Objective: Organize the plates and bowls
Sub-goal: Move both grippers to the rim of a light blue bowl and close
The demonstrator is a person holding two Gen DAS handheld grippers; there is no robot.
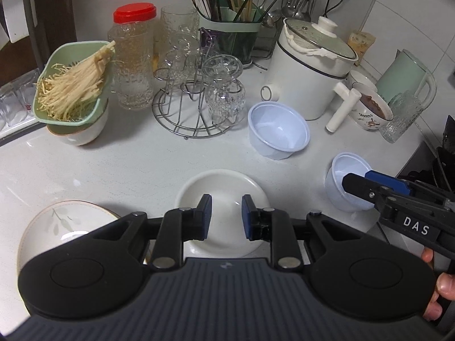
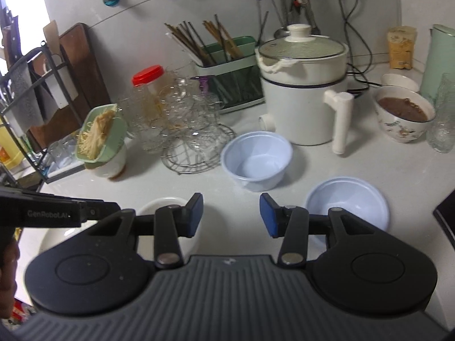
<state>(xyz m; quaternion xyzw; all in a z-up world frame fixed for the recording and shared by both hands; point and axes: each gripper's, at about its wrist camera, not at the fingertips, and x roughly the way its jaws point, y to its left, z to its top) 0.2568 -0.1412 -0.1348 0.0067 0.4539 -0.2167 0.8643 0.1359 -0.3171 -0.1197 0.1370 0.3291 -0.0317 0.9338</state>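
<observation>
Both grippers' fingers apart: left gripper (image 1: 226, 217) above round glossy white plate (image 1: 224, 187), right gripper (image 2: 231, 215) near smooth bluish plastic bowl (image 2: 355, 199).

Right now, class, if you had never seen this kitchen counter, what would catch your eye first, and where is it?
Probably the big white cooker with its glass lid, standing at the back of the counter. In front of it sit two pale blue bowls, both empty. To the left, a green basket of thin pale mushrooms rests tilted on a white bowl.
</observation>
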